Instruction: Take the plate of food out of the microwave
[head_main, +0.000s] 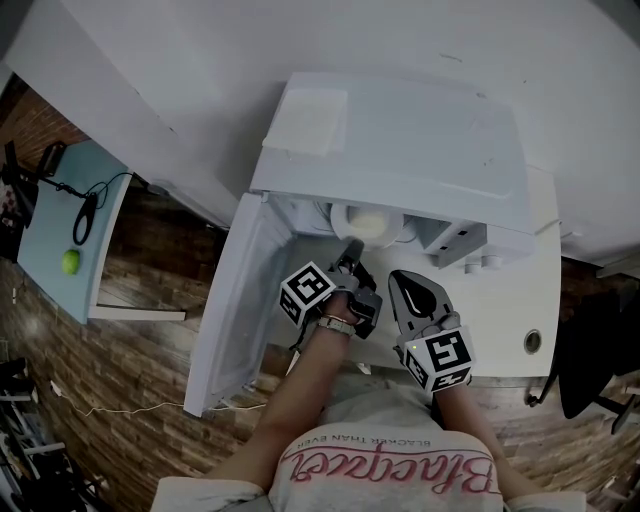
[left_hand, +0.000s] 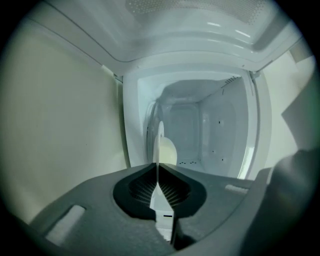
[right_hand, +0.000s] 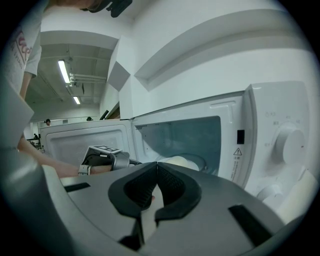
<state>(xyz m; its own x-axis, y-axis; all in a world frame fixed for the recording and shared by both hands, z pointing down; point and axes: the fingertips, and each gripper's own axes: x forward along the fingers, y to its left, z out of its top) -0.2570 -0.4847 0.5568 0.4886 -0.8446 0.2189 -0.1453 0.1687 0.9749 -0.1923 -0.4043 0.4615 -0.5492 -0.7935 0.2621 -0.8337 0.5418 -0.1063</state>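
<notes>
Microwave (head_main: 400, 140) at the left end of the white counter (head_main: 505, 310), door (head_main: 235, 300) swung wide to the left and reaching out past the counter's front edge. Inside the cavity, close to the opening: the plate (head_main: 365, 232), white, with a pale rounded mound of food (head_main: 368, 220) on it. Impossible to tell whether resting on the cavity floor or raised off it.

Left gripper (head_main: 352, 252) reaching into the opening, jaws pinched on the near rim of the plate. Seen along those jaws, only a thin white rim, edge-on, clamped between the ribbed pads (left_hand: 171, 190), with the mound of food just beyond. Wristwatch (head_main: 337, 324) on the wrist behind it.

Right gripper (head_main: 398, 280) outside the cavity, just to the right of the left one, above the counter's front edge and facing the control panel with its round knob (right_hand: 287, 142). Jaws pressed together tip to tip, nothing held.

Folded white cloth (head_main: 305, 120) lying on the microwave's top, toward its left side. Well off the counter's left end, a green ball (head_main: 70, 261) on a light-blue table (head_main: 60, 300).
</notes>
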